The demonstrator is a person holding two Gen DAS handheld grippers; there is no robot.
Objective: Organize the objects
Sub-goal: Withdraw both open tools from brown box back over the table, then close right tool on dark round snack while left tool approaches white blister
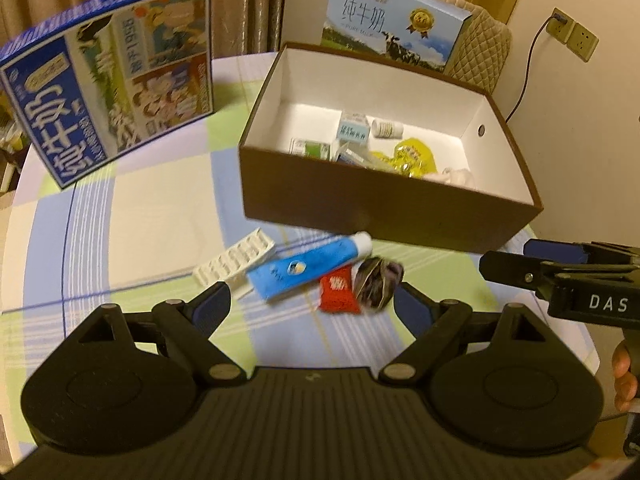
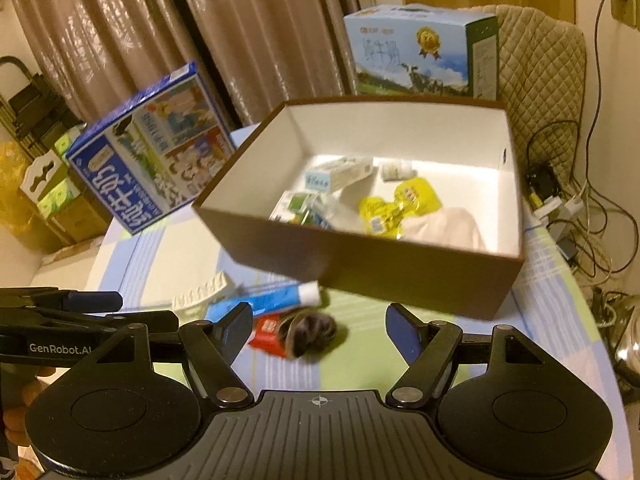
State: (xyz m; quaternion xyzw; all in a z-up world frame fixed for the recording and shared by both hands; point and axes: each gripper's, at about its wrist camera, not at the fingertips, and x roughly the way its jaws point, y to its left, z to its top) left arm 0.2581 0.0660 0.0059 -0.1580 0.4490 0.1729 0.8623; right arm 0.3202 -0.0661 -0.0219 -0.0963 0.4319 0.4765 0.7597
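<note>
1. My left gripper point(image 1: 312, 304) hovers low over the counter point(image 1: 160, 200) with its jaws spread wide and empty; the cluster of loose items sits just ahead between them, at centre frame.
2. My right gripper point(image 2: 320, 330) is likewise parted and holds nothing; in its view the same cluster lies at lower centre-left.
3. Still to be stowed, I judge: a soft blue-and-white tube point(image 1: 308, 266) with a white cap, a ribbed white plastic blister tray point(image 1: 234, 260) touching its tail, a glossy red sachet point(image 1: 338, 292), and a crumpled dark wrapper point(image 1: 378, 280) beside it.
4. The open brown cardboard box point(image 1: 384, 208), white inside, stands just behind the cluster at centre-right, presumably the collecting bin: it already holds small cartons, a white bottle and a crinkled yellow packet point(image 1: 408, 158).
5. Two printed milk cartons stand behind, blue one point(image 1: 108, 80) at upper left, pale one point(image 1: 396, 28) at top.
</note>
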